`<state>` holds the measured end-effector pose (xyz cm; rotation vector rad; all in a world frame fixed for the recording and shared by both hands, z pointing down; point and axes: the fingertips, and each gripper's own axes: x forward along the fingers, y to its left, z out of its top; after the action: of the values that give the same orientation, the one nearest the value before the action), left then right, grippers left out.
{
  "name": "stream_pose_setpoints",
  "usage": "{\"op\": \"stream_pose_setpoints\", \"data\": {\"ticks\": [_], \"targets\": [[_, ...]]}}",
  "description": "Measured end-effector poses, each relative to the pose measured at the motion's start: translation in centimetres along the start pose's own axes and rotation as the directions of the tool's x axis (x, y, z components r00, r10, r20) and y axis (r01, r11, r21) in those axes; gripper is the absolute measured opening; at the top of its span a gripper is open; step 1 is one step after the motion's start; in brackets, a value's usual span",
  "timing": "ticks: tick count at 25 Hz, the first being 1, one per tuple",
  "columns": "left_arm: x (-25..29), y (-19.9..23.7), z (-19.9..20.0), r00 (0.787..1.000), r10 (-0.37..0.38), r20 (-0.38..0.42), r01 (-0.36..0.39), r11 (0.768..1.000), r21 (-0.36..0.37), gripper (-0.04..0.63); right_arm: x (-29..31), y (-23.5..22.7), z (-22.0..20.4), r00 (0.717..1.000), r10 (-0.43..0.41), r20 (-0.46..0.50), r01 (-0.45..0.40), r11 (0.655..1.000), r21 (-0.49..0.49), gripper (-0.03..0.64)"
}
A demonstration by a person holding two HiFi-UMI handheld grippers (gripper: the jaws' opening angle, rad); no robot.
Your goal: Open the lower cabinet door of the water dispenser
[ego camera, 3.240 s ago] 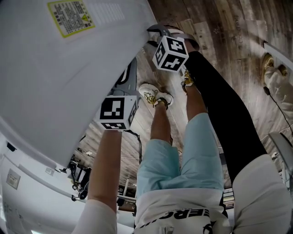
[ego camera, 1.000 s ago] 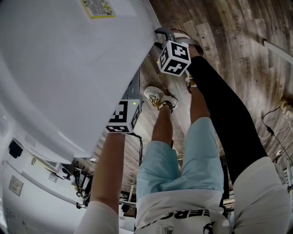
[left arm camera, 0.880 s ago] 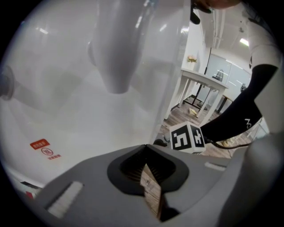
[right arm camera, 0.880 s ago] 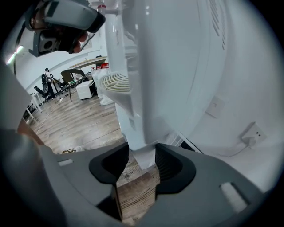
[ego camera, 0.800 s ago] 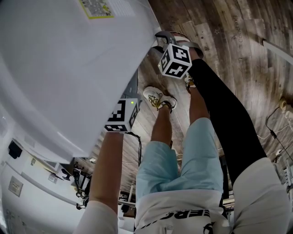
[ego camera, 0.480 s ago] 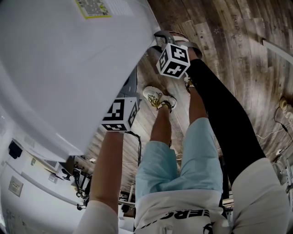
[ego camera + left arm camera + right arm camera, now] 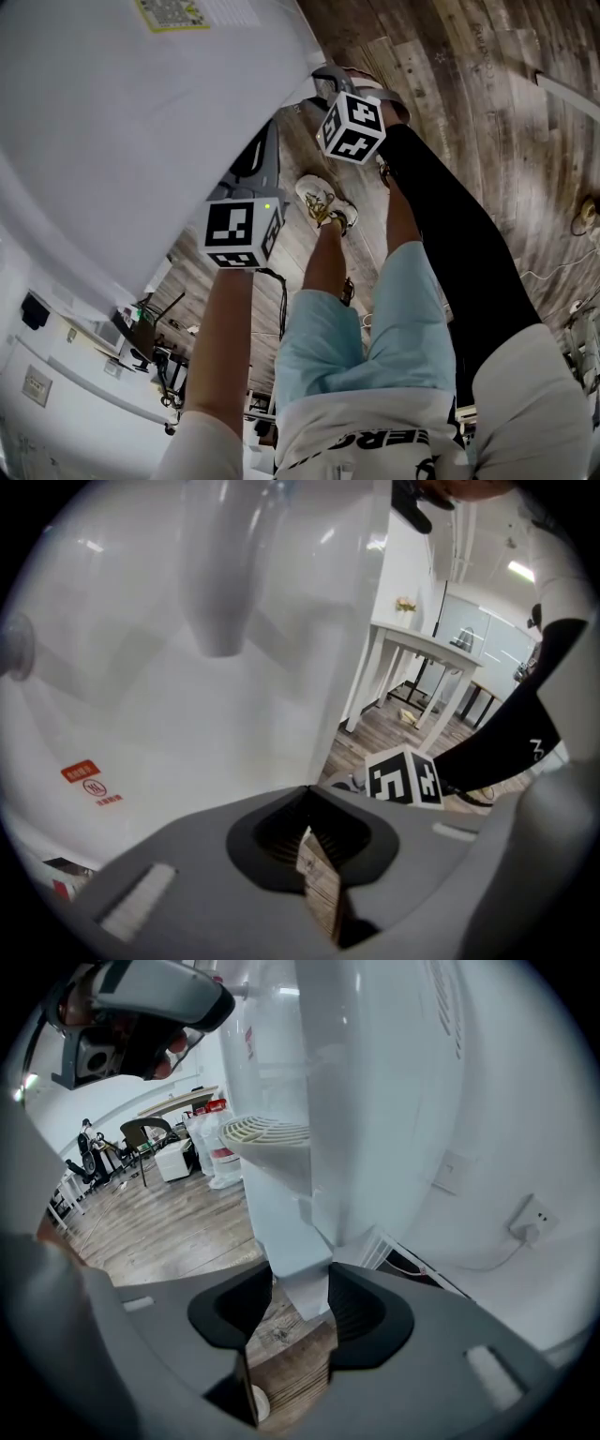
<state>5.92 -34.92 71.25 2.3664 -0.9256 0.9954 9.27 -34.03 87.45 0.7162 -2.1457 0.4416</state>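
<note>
The lower cabinet door sits low on the white water dispenser, beneath the drip tray and close above the wooden floor. Its free edge runs between the jaws of the right gripper, which pinch it from both sides, apparently to get a hold for swinging the panel outward. The left gripper, jaws pressed together on nothing, hangs beside the dispenser's white side wall, probably kept clear of the door's swing.

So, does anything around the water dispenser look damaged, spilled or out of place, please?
Nothing stands out: the water dispenser looks undamaged, the wooden floor shows no spill, and the right gripper grips its door edge.
</note>
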Motion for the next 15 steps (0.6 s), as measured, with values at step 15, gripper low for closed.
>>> {"op": "stream_pose_setpoints", "data": {"ticks": [15], "targets": [[-1.0, -0.5, -1.1, 1.000, 0.004, 0.011, -0.004, 1.000, -0.008, 0.057, -0.3, 2.8, -1.5, 1.000, 0.016, -0.011, -0.016, 0.999, 0.033, 0.183]]}}
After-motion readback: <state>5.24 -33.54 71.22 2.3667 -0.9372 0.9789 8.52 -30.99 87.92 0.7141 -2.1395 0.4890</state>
